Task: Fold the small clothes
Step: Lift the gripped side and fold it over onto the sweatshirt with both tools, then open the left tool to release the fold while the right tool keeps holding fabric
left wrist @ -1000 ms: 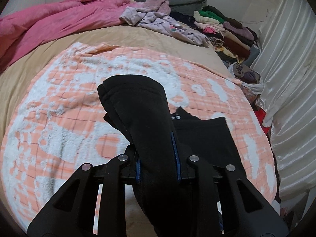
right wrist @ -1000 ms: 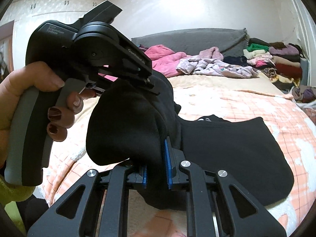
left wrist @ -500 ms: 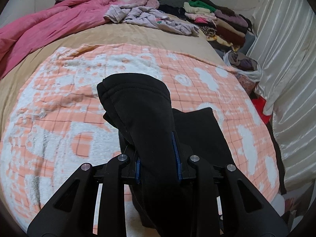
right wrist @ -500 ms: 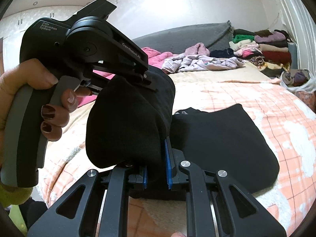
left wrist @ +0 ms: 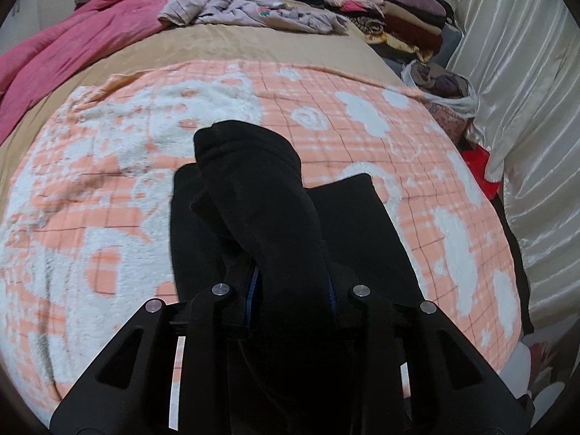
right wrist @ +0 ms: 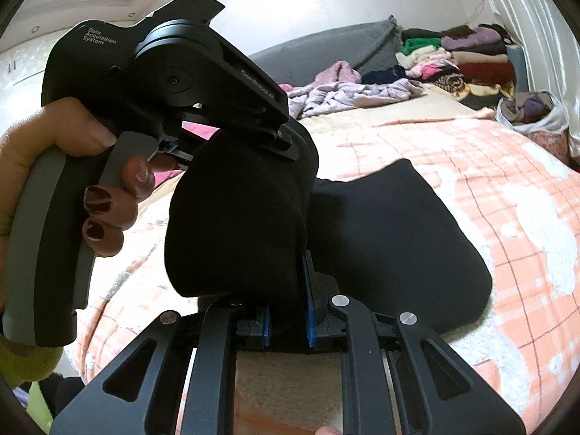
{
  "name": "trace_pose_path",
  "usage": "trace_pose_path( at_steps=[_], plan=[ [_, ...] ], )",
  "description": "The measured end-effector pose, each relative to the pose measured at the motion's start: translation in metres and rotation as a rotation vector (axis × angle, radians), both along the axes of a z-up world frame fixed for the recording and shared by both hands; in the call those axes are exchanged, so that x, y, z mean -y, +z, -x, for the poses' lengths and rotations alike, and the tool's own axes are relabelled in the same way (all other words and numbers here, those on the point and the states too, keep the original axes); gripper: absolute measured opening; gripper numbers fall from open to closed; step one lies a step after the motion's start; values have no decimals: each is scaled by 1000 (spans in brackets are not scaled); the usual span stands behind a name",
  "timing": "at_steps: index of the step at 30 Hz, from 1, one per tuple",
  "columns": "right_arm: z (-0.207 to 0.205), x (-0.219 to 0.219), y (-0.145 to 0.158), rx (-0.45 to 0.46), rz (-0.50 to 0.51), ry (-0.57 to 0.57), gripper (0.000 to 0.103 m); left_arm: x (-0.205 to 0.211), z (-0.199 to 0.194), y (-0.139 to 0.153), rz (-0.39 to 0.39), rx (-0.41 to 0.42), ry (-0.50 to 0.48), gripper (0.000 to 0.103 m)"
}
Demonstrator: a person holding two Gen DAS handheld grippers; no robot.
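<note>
A small black garment (left wrist: 348, 224) lies partly on the orange-and-white blanket (left wrist: 108, 188) on the bed. My left gripper (left wrist: 290, 286) is shut on a raised edge of it, and the cloth bulges up over the fingers. My right gripper (right wrist: 288, 320) is shut on the same black garment (right wrist: 391, 239), with a thick fold bunched above its blue pads. The left gripper's body (right wrist: 174, 83), held by a hand, stands right beside it in the right wrist view. The rest of the garment lies flat to the right.
A pink quilt (left wrist: 72, 36) and crumpled lilac clothes (left wrist: 253, 11) lie at the head of the bed. A stack of folded clothes (left wrist: 391, 11) sits at the far right. A white bag of clothes (left wrist: 442, 87) and a pale curtain (left wrist: 525, 108) are on the right.
Both grippers have carried the held edge forward over the garment, so more of the flat part is covered. The flat part looks narrower and more doubled.
</note>
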State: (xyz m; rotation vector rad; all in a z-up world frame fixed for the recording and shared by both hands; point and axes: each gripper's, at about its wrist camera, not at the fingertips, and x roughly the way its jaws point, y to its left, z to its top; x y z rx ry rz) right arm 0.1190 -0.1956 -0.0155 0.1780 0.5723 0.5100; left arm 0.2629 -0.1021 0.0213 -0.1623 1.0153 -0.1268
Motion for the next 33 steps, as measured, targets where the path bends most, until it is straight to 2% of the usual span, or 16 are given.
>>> trace_pose_path(
  at_steps=[5, 12, 15, 17, 18, 21, 23, 27, 31, 33],
  plan=[
    [-7, 11, -8, -41, -11, -23, 13, 13, -10, -13, -8, -22, -25, 22],
    [-16, 20, -16, -68, -31, -49, 12, 26, -16, -23, -22, -24, -57, 29],
    [-17, 21, -17, -74, -22, -54, 13, 29, -15, -21, -16, -17, -87, 41],
    [-16, 21, -17, -81, -26, -55, 13, 28, -13, -18, 14, -15, -93, 53],
    [-17, 21, -17, -84, -25, -58, 12, 27, -12, -16, 38, -12, -94, 62],
    [-19, 25, -19, -103, -21, -74, 13, 23, -6, -8, 76, 1, -91, 65],
    [-21, 30, -22, -121, -34, -90, 14, 13, 3, 5, 71, 68, -59, 65],
    [-24, 43, -28, -161, -70, -112, 23, -15, 19, 17, 53, 147, 18, 65],
    [-30, 55, -26, -208, -133, -99, 38, -46, 31, 2, 17, 133, 78, 65],
    [-34, 59, -23, -229, -171, -74, 56, -55, 38, -12, 18, 105, 86, 65]
  ],
)
